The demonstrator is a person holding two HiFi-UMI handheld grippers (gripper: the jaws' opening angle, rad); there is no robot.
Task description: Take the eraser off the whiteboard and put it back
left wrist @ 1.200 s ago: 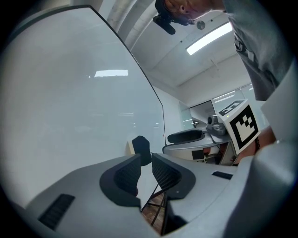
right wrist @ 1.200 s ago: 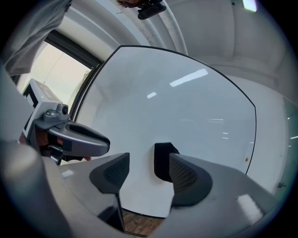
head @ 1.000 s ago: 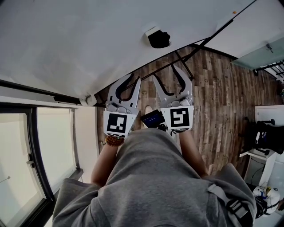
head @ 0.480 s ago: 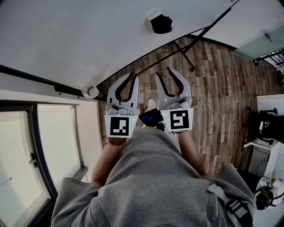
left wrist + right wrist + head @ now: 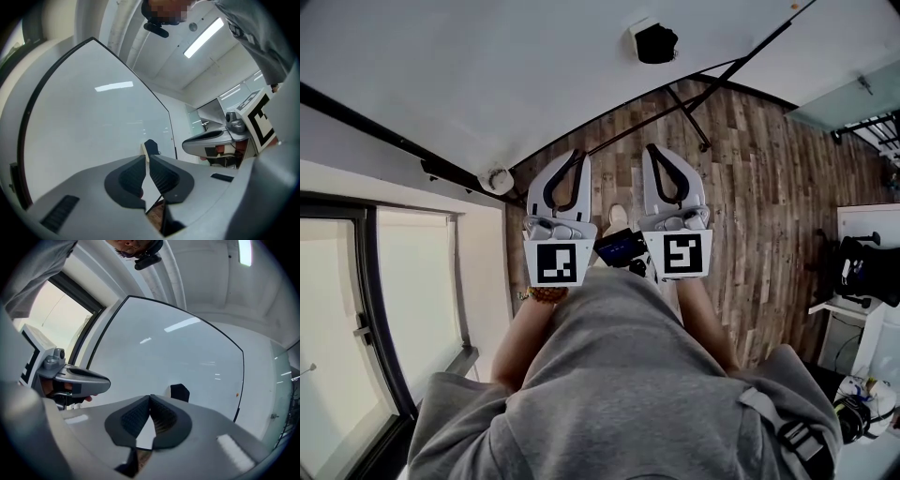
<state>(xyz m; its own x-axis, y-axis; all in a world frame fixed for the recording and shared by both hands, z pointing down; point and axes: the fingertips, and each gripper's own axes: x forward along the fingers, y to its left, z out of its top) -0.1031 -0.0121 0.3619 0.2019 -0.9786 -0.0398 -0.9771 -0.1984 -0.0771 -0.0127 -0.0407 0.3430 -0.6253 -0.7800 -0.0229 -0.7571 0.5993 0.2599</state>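
Note:
A black eraser (image 5: 656,42) sticks to the whiteboard (image 5: 487,75) near its lower right corner. It also shows in the left gripper view as the eraser (image 5: 151,147) and in the right gripper view as the eraser (image 5: 179,392), straight beyond the jaws. My left gripper (image 5: 577,156) and right gripper (image 5: 659,150) are held side by side, pointing level at the board and well short of the eraser. Both are shut with nothing between the jaws, as the left gripper (image 5: 147,157) and right gripper (image 5: 150,397) show close up.
The board's black stand legs (image 5: 694,122) cross the wooden floor (image 5: 769,187) ahead of me. A window (image 5: 412,300) with a dark frame is at the left. A desk with dark gear (image 5: 862,281) stands at the right. A small black device (image 5: 623,248) sits between my hands.
The right gripper's jaws have closed from wide open. Both grippers have drawn nearer to the whiteboard, and the eraser sits higher and further right in the head view.

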